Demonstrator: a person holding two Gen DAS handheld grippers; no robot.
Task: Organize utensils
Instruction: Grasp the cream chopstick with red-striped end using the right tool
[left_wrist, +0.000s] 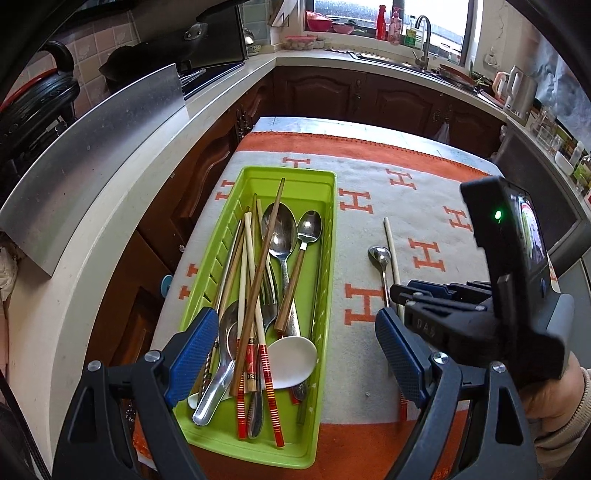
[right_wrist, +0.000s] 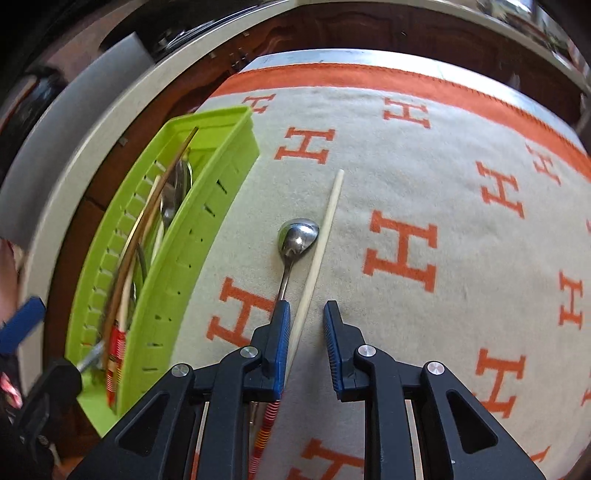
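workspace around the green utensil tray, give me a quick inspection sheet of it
surface: table under a grey blanket with orange H letters and orange border.
job's things: green tray holding mixed chopsticks, metal spoons, a fork and a white ceramic spoon. Outside the tray, on the blanket, lie a small metal spoon and a pale chopstick, side by side.
clutter: nothing seen on the blanket beyond those two.
grippers: left gripper open above the tray's near end. Right gripper open, fingers straddling the pale chopstick, not closed on it.
cables: nothing seen.
surroundings: kitchen counter, dark wood cabinets, sink with faucet under a window, bottles on the sill.
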